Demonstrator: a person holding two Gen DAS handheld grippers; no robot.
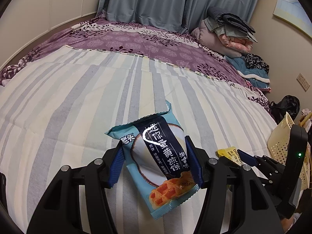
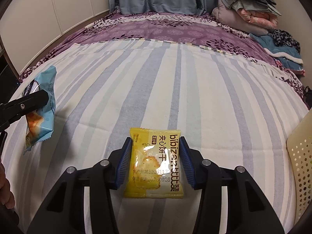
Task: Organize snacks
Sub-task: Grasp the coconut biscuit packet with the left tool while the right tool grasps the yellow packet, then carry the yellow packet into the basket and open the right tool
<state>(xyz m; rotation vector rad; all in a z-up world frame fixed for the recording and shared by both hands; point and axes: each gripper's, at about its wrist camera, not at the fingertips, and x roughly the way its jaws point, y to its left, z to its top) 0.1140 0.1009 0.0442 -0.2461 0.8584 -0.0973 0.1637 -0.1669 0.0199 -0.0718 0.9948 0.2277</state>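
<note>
My left gripper [image 1: 155, 152] is shut on a blue snack packet [image 1: 158, 161] with dark lettering and holds it above the striped bed; the packet also shows in the right wrist view [image 2: 42, 105], hanging from the left gripper's finger [image 2: 29, 101]. My right gripper [image 2: 156, 152] is shut on a yellow biscuit packet [image 2: 154, 165], which its blue pads press from both sides. The yellow packet [image 1: 229, 153] and the right gripper show at the right of the left wrist view.
A cream perforated basket [image 2: 300, 159] stands at the right edge of the bed, also in the left wrist view [image 1: 280, 138]. The striped blanket [image 2: 156, 87] covers the bed. Folded quilts [image 2: 247, 9] and clothes lie at the far right. Curtains hang behind.
</note>
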